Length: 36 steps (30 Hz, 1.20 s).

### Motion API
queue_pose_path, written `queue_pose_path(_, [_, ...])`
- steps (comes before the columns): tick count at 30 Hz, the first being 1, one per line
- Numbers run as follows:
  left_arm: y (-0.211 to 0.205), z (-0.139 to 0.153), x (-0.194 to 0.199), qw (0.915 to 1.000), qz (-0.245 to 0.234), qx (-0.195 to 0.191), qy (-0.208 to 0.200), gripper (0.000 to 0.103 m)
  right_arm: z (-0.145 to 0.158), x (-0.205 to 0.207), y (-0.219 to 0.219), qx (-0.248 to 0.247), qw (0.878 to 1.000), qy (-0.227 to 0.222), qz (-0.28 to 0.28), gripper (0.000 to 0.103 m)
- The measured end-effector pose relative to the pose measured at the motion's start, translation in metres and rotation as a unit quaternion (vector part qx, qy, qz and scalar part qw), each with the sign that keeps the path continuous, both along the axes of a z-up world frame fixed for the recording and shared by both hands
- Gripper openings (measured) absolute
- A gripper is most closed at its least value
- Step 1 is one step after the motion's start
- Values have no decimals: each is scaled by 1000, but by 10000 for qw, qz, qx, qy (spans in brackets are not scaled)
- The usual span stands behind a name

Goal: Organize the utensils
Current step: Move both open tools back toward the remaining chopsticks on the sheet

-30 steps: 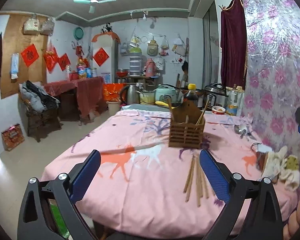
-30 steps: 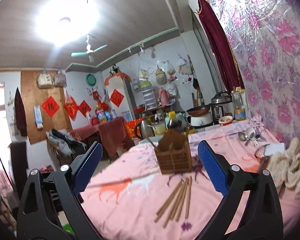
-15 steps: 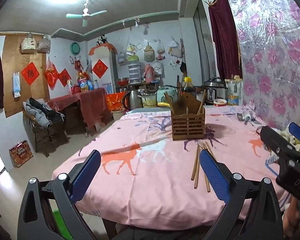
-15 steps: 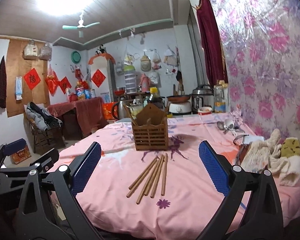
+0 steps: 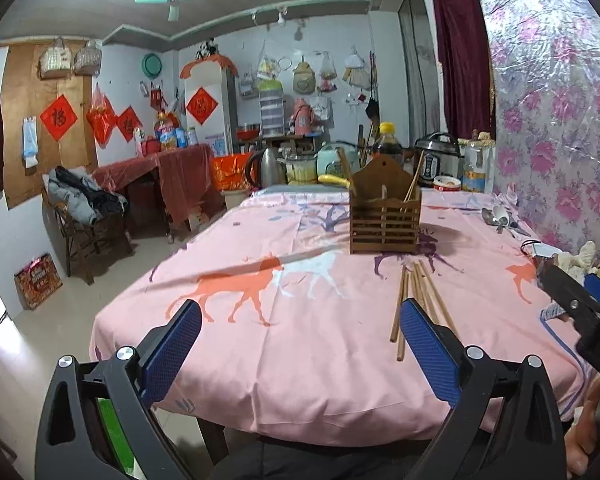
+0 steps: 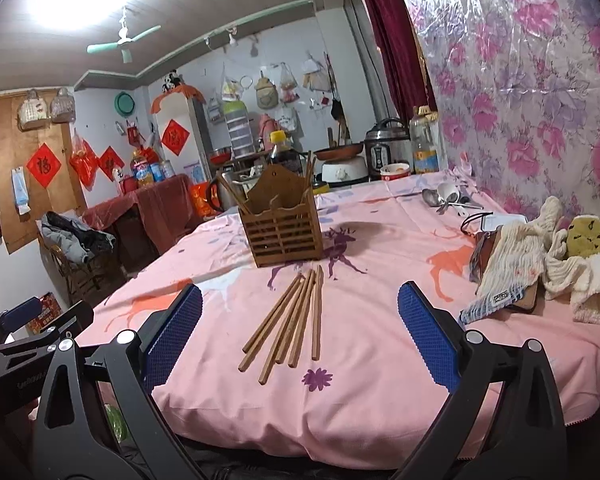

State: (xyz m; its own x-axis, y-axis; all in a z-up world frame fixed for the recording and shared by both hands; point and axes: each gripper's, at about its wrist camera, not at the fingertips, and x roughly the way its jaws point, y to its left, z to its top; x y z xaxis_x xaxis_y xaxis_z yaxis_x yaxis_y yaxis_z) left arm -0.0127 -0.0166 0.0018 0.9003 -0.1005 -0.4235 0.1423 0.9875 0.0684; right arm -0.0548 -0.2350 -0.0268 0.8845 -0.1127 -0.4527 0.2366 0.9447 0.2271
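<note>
Right wrist view: right claw point(image 6: 300, 336) is held wide open and empty, lined up on loose chopsticks point(image 6: 292, 320) before the wooden holder point(image 6: 282, 228); left claw point(image 5: 300, 348) likewise open.

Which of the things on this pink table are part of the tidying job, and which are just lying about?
Part of the job: loose chopsticks; wooden utensil holder; spoons.

Lying about: cloths; cooker; bottle.
</note>
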Motion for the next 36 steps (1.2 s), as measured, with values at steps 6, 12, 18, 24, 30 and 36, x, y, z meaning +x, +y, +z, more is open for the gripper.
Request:
queue_pose_path(6, [25,-35,49,9953,277,-220,898,97,-29,12,-5,-877,9945,350,-460,95])
queue_pose_path(12, [22,-71,72,9881,47,-160,1528,97,-62,27,-19,-551,9943,864,-294,94])
queue_pose_path(18, [0,-93,90,9827,-426,-73,1801,97,-81,32,-28,-172,9925,1180,-253,94])
queue_pose_path(24, [-43,-110,110,9806,-770,557,1713,95,-78,27,-37,-27,9932,1079,-436,94])
queue_pose_path(30, [-72,-125,130,9710,-1161,819,1921,82,-77,27,-39,-14,9940,1005,-423,94])
queue_pose_path(36, [-92,-126,143,9666,-1347,845,2008,64,-81,27,-48,149,9932,1057,-465,94])
